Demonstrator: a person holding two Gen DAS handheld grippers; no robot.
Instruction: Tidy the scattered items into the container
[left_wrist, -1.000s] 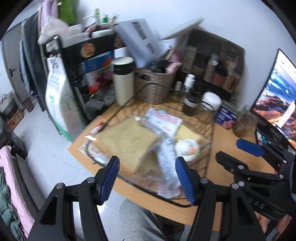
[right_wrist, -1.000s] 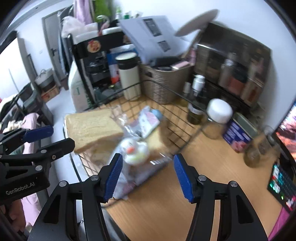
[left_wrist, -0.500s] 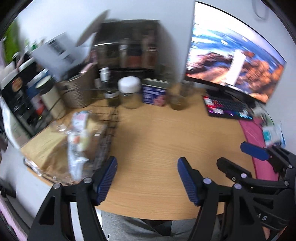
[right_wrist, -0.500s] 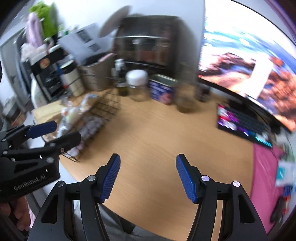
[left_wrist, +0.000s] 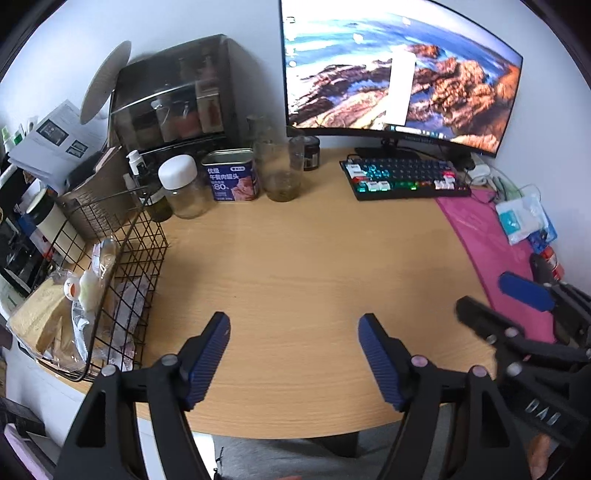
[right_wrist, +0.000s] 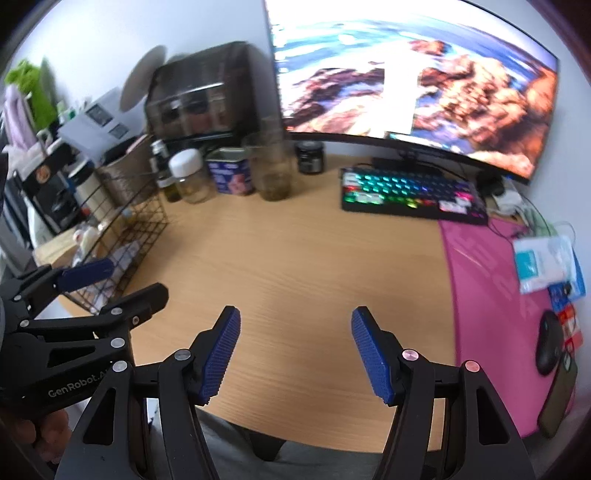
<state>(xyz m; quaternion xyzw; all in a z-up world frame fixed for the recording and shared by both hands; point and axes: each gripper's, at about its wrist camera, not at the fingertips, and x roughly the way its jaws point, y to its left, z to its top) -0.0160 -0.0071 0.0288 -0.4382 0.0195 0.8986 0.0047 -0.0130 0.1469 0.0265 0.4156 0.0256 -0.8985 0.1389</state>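
Both grippers, left (left_wrist: 293, 350) and right (right_wrist: 295, 345), hover spread and empty above the desk (left_wrist: 295, 266); soft, light, crushable bagged bread (left_wrist: 37, 317) sits inside the wire basket (left_wrist: 122, 258); best pinched by wrapper.

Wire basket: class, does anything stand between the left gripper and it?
Nothing visible does. Bare table lies between the left gripper, fingers apart and empty, and the wire basket holding bread.

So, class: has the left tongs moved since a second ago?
Yes. The left tongs swung right: the wire basket, once straight ahead, is now far left.
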